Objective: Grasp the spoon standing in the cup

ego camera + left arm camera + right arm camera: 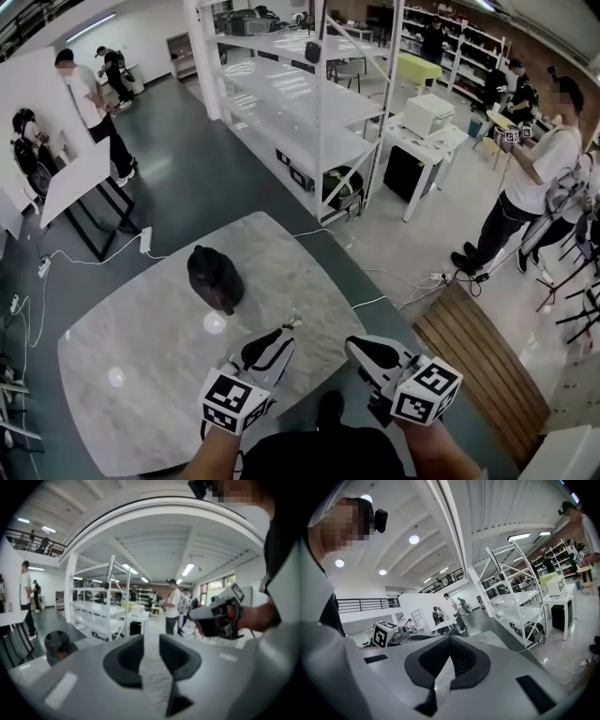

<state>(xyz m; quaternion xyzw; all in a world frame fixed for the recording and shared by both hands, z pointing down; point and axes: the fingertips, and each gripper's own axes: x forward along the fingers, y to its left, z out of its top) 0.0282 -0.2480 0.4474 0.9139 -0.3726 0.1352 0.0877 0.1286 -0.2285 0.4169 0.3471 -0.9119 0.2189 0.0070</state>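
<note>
Far off to the left of the left tool, a person in a white shirt and dark trousers (89,108) stands by a tilted white board (73,178). Nearer, the dark rounded cup (215,277) sits on the pale grey marbled bench (141,356), ahead of the left tool and a little to its left, well apart from it. The spoon I cannot pick out in any view. The left tool (151,656) is held low over the bench's near edge. Its black pads stand apart with a narrow gap, and only the marbled surface shows between them. Just to its right, the right tool (450,641) is in the person's other hand, beside the bench's edge and above the dark floor. Its pads meet at the tips with nothing caught between them. Beyond both tools and further right rises a tall white metal shelving rack (309,103), and a white cable (375,300) trails across the floor near it. To the right of the right tool lies a brown slatted wooden panel (478,366), and past it stands another person in a white top (539,173).
</note>
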